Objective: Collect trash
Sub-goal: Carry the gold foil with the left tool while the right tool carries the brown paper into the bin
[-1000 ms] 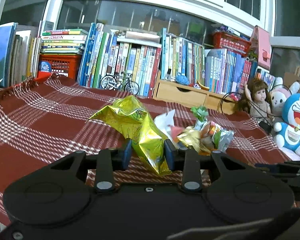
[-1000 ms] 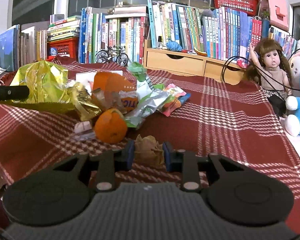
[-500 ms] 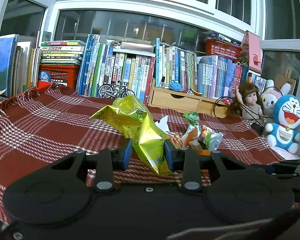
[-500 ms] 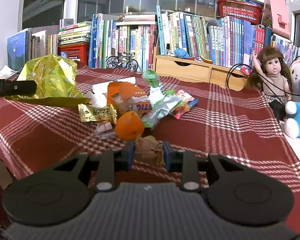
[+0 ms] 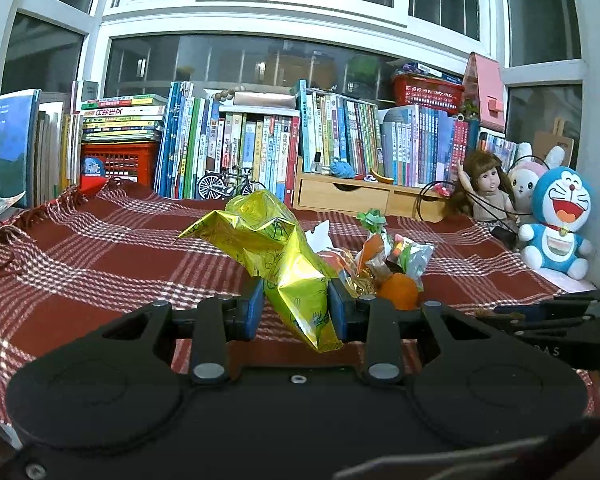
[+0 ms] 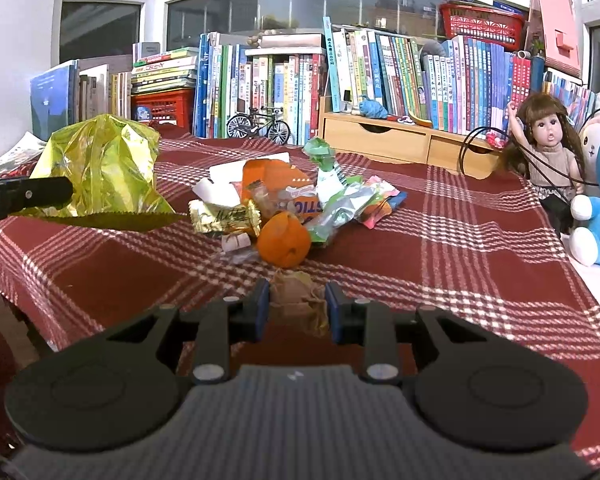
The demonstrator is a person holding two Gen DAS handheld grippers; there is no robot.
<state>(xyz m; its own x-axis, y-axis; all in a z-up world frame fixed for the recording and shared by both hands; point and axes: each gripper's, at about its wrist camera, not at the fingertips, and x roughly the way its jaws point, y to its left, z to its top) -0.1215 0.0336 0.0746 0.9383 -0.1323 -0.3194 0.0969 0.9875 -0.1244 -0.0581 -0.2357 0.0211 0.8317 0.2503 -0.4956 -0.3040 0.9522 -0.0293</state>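
My left gripper (image 5: 296,308) is shut on a crumpled yellow foil bag (image 5: 276,252), held clear above the red plaid cloth (image 5: 100,256). From the right wrist view that same yellow foil bag (image 6: 100,168) hangs at the left beside the left gripper's finger (image 6: 24,196). My right gripper (image 6: 296,308) is shut on a brown crumpled paper wad (image 6: 296,300). Mid-table lies a trash pile (image 6: 296,200) of wrappers, white paper and an orange peel (image 6: 284,240); the trash pile (image 5: 384,264) also shows just behind the left fingers.
Rows of books (image 6: 340,88), a wooden drawer box (image 6: 384,140) and a toy bicycle (image 6: 258,124) line the back. A doll (image 6: 548,152) and plush toys (image 5: 556,224) sit at the right edge. The table's left edge (image 6: 4,272) drops off near the left gripper.
Both grippers have pulled back from the pile and risen slightly, each keeping its hold. The trash pile now sits farther from the fingers in both views.
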